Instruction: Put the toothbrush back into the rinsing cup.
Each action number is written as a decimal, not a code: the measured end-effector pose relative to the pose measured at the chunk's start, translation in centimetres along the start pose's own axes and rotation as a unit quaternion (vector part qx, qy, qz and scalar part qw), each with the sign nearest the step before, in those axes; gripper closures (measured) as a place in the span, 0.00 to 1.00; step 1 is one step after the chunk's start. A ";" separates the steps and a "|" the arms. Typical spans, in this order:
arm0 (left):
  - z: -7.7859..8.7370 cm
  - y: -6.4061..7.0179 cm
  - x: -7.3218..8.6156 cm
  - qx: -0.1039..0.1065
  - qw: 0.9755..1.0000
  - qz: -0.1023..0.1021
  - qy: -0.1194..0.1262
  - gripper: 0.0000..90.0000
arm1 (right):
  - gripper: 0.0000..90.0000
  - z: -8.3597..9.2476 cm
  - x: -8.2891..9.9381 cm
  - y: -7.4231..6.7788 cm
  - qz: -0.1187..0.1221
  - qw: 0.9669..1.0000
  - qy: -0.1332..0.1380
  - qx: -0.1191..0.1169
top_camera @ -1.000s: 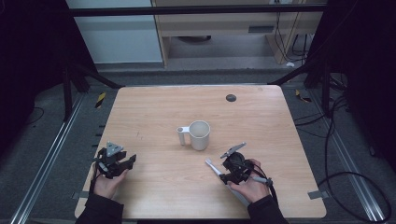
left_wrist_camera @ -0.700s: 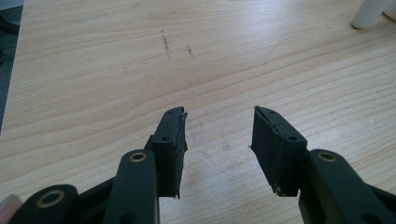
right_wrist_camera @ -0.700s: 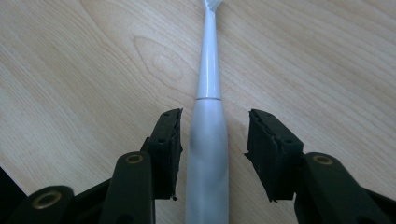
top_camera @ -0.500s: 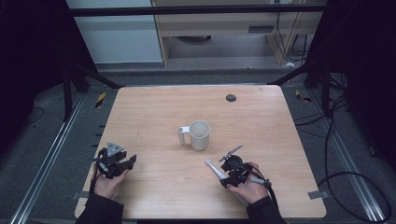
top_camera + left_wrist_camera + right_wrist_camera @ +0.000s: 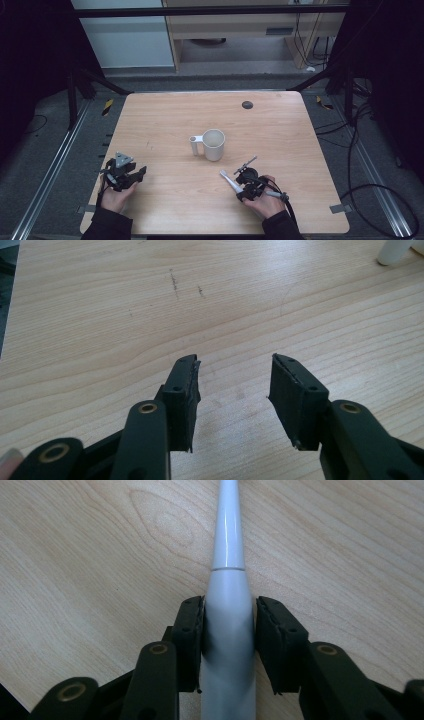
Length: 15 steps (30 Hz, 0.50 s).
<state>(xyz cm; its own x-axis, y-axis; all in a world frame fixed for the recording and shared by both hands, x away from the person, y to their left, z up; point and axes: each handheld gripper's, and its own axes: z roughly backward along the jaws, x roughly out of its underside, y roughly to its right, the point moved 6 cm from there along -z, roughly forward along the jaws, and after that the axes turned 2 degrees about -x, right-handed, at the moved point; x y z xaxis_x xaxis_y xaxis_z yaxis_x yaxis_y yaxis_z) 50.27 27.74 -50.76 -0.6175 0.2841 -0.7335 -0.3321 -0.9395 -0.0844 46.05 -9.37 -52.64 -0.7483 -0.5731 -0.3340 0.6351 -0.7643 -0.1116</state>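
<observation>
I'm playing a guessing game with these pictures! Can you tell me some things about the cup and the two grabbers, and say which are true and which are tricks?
1. The right gripper holds a long grey-white stick between its fingers. True.
2. The left gripper is holding the cup. False: its fingers are apart with nothing between them, just bare table.
3. The white cup stands upright near the middle of the table. True.
4. The cup's handle points toward the person's right. False: in the high view it sticks out to the left side.
5. The stick is inside the cup. False: it is outside, in the right gripper, nearer the person than the cup.
</observation>
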 end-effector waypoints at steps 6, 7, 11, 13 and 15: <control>0.0 0.0 0.0 0.000 1.000 -0.001 -0.001 0.59 | 0.75 0.0 -0.1 -0.1 -0.012 1.000 -0.006 0.004; 0.0 0.0 0.0 0.000 1.000 -0.001 -0.001 0.59 | 0.75 0.0 -0.1 -0.1 -0.015 1.000 -0.007 0.002; -0.1 0.1 0.0 0.000 1.000 -0.002 -0.003 0.59 | 0.75 0.2 0.0 0.1 -0.022 1.000 -0.002 -0.006; -0.1 0.1 0.0 0.001 1.000 -0.002 -0.003 0.59 | 0.75 0.4 0.0 0.3 -0.026 1.000 0.005 -0.008; -0.1 0.1 0.0 0.001 1.000 -0.002 -0.002 0.59 | 0.75 0.9 0.0 0.4 -0.034 0.999 0.019 -0.014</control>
<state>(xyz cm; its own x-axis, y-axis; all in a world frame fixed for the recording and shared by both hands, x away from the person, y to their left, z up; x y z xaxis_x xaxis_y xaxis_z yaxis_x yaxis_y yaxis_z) 50.28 27.65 -50.84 -0.6194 0.2882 -0.7302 -0.3354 -0.9382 -0.0858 46.14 -9.99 -51.91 -0.7819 -0.5088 -0.3602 0.5895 -0.7914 -0.1616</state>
